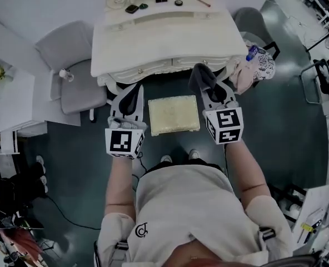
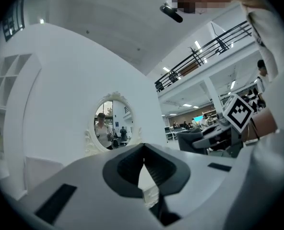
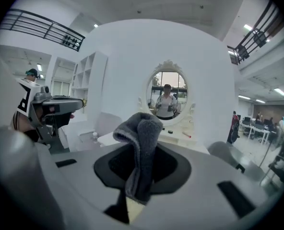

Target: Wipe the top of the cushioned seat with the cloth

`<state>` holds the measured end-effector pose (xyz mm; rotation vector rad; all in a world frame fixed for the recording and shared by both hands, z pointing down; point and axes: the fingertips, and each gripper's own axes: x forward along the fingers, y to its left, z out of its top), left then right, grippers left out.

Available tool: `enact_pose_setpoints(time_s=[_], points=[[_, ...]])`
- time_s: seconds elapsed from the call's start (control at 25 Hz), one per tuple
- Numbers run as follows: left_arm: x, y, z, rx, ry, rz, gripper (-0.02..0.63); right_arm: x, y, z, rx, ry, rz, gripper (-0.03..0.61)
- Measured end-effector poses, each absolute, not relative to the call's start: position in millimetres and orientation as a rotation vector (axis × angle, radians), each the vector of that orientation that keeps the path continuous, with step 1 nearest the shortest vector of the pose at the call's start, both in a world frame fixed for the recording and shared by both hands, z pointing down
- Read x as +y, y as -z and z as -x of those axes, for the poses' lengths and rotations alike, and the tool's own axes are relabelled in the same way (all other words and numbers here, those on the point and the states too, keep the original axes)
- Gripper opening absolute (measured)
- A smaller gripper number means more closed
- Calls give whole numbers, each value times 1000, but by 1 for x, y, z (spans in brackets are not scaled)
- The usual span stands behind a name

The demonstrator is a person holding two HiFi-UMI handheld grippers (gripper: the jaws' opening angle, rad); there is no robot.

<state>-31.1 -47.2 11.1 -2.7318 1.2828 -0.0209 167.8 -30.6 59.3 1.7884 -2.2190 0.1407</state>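
The cushioned seat (image 1: pixel 174 115) is a pale yellow square stool standing on the dark floor in front of the white dressing table (image 1: pixel 159 38). My right gripper (image 1: pixel 205 81) hovers at the seat's right far corner, shut on a folded grey cloth (image 3: pixel 142 150) that sticks up between its jaws. My left gripper (image 1: pixel 130 102) hangs just left of the seat, and its jaws meet with nothing between them (image 2: pixel 143 169). Both grippers are held level and point toward the oval mirror (image 3: pixel 168 97).
A grey armchair (image 1: pixel 70 77) stands to the left of the dressing table and another grey chair (image 1: pixel 252 24) to its right. Small items lie on the tabletop (image 1: pixel 132 8). A bag with a blue bottle (image 1: pixel 253 63) hangs at the table's right corner. My feet (image 1: pixel 178 157) are just behind the seat.
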Motion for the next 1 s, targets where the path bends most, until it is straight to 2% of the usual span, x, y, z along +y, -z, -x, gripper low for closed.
enact_pose_setpoints(time_s=[0.44, 0.76, 1.0], points=[[-49, 44, 44, 1305, -23, 2705, 12, -32, 13, -183, -2339, 77, -1853, 77], [-41, 34, 31, 1235, 66, 2722, 12, -27, 22, -180, -2384, 187, -1808, 74], [-35, 33, 23, 1203, 63, 2728, 12, -27, 12, -180, -2408, 152, -1777, 72]])
